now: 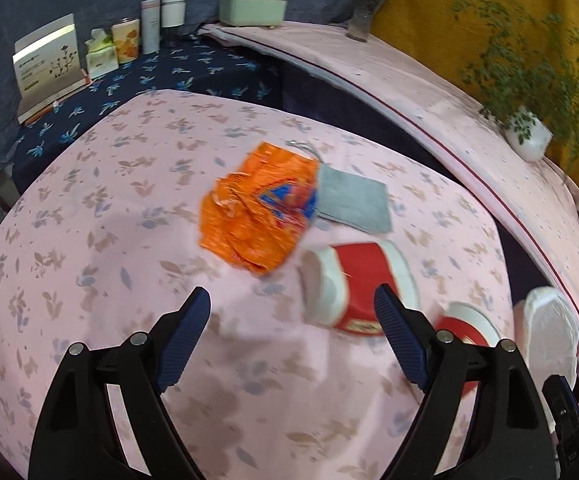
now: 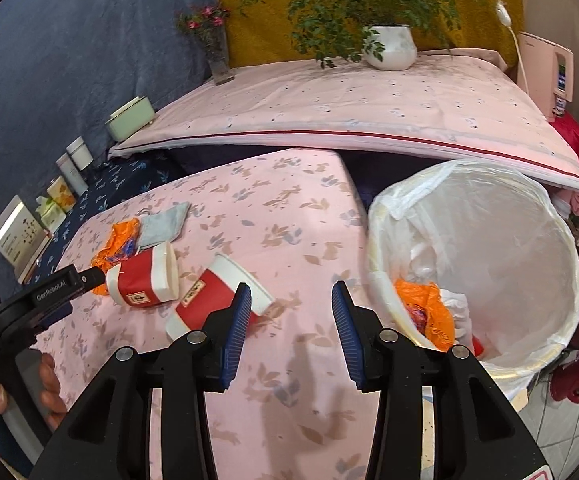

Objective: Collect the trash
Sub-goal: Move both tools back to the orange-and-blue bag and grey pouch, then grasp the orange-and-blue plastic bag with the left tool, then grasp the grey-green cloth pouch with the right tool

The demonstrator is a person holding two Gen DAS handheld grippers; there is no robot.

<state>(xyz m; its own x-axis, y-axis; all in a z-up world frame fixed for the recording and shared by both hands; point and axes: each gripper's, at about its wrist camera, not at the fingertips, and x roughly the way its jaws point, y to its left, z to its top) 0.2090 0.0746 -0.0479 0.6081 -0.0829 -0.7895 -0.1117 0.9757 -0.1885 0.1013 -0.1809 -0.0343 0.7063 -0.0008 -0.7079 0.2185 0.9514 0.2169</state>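
Trash lies on the pink flowered tablecloth (image 1: 89,280): a crumpled orange wrapper (image 1: 257,216), a grey cloth pouch (image 1: 353,200) touching it, and two red-and-white paper cups on their sides (image 1: 353,284) (image 1: 465,320). My left gripper (image 1: 293,300) hovers just short of the nearer cup, jaws wide open and empty. In the right wrist view the cups (image 2: 145,280) (image 2: 213,304), the wrapper (image 2: 117,248) and the pouch (image 2: 163,224) lie at left. My right gripper (image 2: 291,292) is open over bare cloth, its left finger beside the nearer cup's rim. The lined white bin (image 2: 509,208) stands at right and holds another orange wrapper (image 2: 425,312).
Behind the table is a raised pink-covered ledge (image 2: 329,112) with a potted plant (image 2: 389,48) and a flower vase (image 2: 215,56). Boxes, a tissue pack and tubs (image 1: 129,36) line the dark blue cloth at far left. A hand (image 2: 47,380) holds the left gripper's black body (image 2: 49,292).
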